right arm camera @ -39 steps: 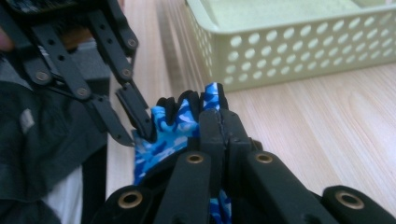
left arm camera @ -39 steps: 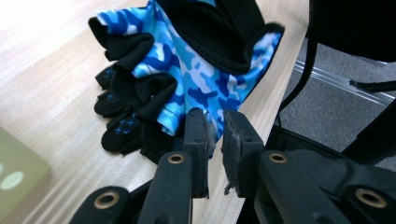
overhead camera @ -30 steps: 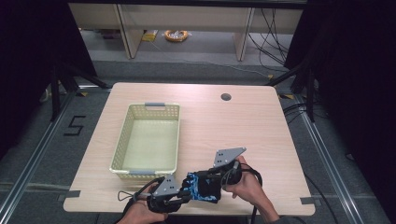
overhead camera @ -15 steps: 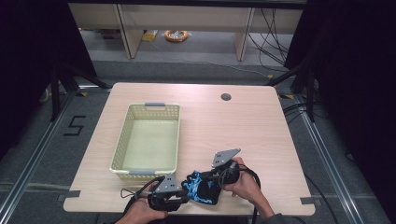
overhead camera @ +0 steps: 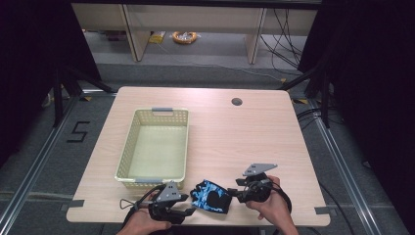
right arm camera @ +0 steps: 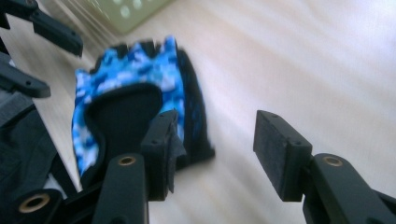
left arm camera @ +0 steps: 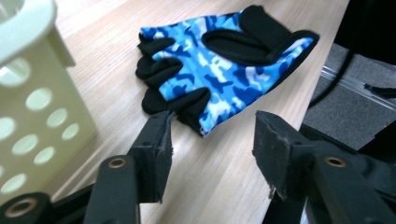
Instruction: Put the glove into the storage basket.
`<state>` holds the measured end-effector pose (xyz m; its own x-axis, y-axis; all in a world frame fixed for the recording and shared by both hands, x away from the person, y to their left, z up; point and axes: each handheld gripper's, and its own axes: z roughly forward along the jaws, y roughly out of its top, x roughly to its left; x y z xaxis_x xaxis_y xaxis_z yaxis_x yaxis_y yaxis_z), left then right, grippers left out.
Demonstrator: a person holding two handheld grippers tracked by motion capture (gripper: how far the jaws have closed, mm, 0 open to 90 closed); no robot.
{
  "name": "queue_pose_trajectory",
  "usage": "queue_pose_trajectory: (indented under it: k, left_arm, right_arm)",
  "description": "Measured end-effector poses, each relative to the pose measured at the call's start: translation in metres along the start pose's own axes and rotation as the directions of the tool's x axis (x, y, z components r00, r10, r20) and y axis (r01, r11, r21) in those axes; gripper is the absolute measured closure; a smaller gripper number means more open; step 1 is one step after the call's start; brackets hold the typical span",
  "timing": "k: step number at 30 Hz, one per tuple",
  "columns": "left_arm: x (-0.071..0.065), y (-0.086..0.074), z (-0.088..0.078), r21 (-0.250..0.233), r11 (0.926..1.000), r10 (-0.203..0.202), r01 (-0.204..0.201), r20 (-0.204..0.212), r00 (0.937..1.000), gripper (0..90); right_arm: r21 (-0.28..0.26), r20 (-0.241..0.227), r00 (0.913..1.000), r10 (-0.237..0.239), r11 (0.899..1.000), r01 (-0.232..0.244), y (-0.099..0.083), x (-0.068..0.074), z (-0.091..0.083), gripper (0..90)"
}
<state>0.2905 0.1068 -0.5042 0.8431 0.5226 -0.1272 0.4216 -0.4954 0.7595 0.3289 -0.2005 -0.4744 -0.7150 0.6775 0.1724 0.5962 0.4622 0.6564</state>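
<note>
A blue camouflage glove (overhead camera: 211, 195) with black padding lies flat on the wooden table (overhead camera: 244, 137), close to the near edge and roughly midway along it, just off the near right corner of the pale yellow basket (overhead camera: 155, 147). The basket stands on the left half of the table with its long sides running from the near edge toward the far one. The left gripper (overhead camera: 188, 211) sits at the near edge, left of the glove, held in the person's left hand (overhead camera: 144, 223). In the left gripper view its jaws have just been opening and now stand spread, with bare table between them; the glove's short black finger ends lie just beyond the left jaw's tip, and whether the tip touches the cloth is not clear. The right gripper (overhead camera: 235, 195) comes in from the right side of the glove, held in the right hand (overhead camera: 271, 205). Its jaws have also just been opening and stand apart. In the right gripper view the glove's cuff end lies in front of and beside the left jaw, with nothing but table between the pads, so the glove is loose on the wood. A small round hole (overhead camera: 237, 102) shows near the table's far edge.
</note>
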Motion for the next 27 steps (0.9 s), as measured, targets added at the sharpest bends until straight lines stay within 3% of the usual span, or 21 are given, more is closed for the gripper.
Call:
queue_pose_trajectory:
  k: [1, 2, 4, 7, 8, 10, 11, 13, 14, 15, 17, 18, 19, 22, 24, 27]
  left_arm:
    - [0.000, 0.000, 0.000, -0.004, 0.9999, -0.014, 0.014, 0.003, 0.9999, 45.1]
    - [-0.001, 0.000, 0.001, -0.010, 0.9992, -0.039, 0.039, 0.006, 0.9992, 44.8]
    - [-0.001, 0.001, 0.002, -0.008, 0.9990, -0.044, 0.045, 0.009, 0.9990, 43.5]
    - [0.000, 0.002, 0.005, 0.003, 0.9991, -0.043, 0.043, 0.016, 0.9989, 42.6]
    - [0.001, 0.003, 0.006, 0.013, 0.9996, -0.025, 0.024, 0.011, 0.9996, 42.2]
    - [-0.001, 0.004, 0.010, 0.007, 0.9986, -0.052, 0.052, 0.018, 0.9985, 41.2]
    - [-0.001, 0.005, 0.011, 0.014, 0.9992, -0.039, 0.038, 0.025, 0.9989, 41.2]
    - [-0.003, 0.007, 0.015, 0.019, 0.9991, -0.039, 0.039, 0.033, 0.9987, 41.0]
    - [-0.004, 0.008, 0.017, 0.016, 0.9991, -0.039, 0.038, 0.035, 0.9986, 41.0]
    - [-0.004, 0.008, 0.018, 0.024, 0.9992, -0.034, 0.033, 0.035, 0.9988, 41.1]
    - [-0.005, 0.009, 0.022, 0.032, 0.9988, -0.039, 0.038, 0.034, 0.9987, 41.7]
    - [-0.005, 0.009, 0.023, 0.035, 0.9992, -0.021, 0.020, 0.032, 0.9993, 41.7]
    - [-0.007, 0.009, 0.025, 0.039, 0.9982, -0.046, 0.045, 0.029, 0.9985, 41.7]
    - [-0.008, 0.009, 0.029, 0.062, 0.9981, 0.000, -0.001, 0.017, 0.9998, 42.4]
    - [-0.009, 0.011, 0.030, 0.079, 0.9966, 0.024, -0.024, 0.001, 0.9997, 43.9]
    - [-0.010, 0.011, 0.030, 0.081, 0.9959, 0.043, -0.041, -0.026, 0.9987, 49.7]
  right_arm:
    - [0.003, -0.003, 0.9989, 0.047, 0.999, -0.047, -0.006, 0.001, -0.001, 49.3]
    - [0.016, -0.008, 0.9982, 0.060, 0.998, -0.059, -0.009, 0.001, -0.003, 48.9]
    - [0.020, -0.006, 0.9953, 0.096, 0.995, -0.096, -0.016, 0.003, -0.004, 48.0]
    - [-0.009, -0.034, 0.9927, 0.116, 0.993, -0.116, -0.023, 0.005, -0.002, 44.7]
    - [-0.011, -0.044, 0.9898, 0.136, 0.991, -0.136, -0.023, 0.005, -0.001, 44.2]
    - [-0.001, -0.058, 0.9875, 0.146, 0.989, -0.147, -0.021, 0.004, 0.001, 43.7]
    - [0.025, -0.061, 0.9885, 0.138, 0.990, -0.137, -0.020, 0.003, 0.002, 43.2]
    - [0.000, -0.066, 0.9875, 0.143, 0.990, -0.144, -0.017, 0.003, 0.006, 44.1]
    - [0.014, -0.079, 0.9870, 0.140, 0.990, -0.139, -0.016, 0.003, 0.006, 45.1]
    - [0.004, -0.075, 0.9906, 0.114, 0.993, -0.114, -0.014, 0.003, 0.009, 45.8]
    - [0.037, -0.034, 0.9965, 0.076, 0.997, -0.075, -0.012, 0.005, 0.012, 44.3]
    - [0.054, -0.024, 0.9956, 0.091, 0.995, -0.089, -0.012, 0.006, 0.015, 43.6]
    - [0.058, -0.031, 0.9960, 0.083, 0.995, -0.082, -0.012, 0.005, 0.016, 43.2]
    - [0.061, -0.033, 0.9971, 0.068, 0.996, -0.066, -0.010, 0.004, 0.021, 43.2]
    - [0.094, -0.031, 0.9989, 0.035, 0.995, -0.031, -0.009, 0.005, 0.024, 43.0]
    - [0.112, -0.040, 0.9992, -0.001, 0.994, 0.005, -0.006, 0.004, 0.028, 48.2]
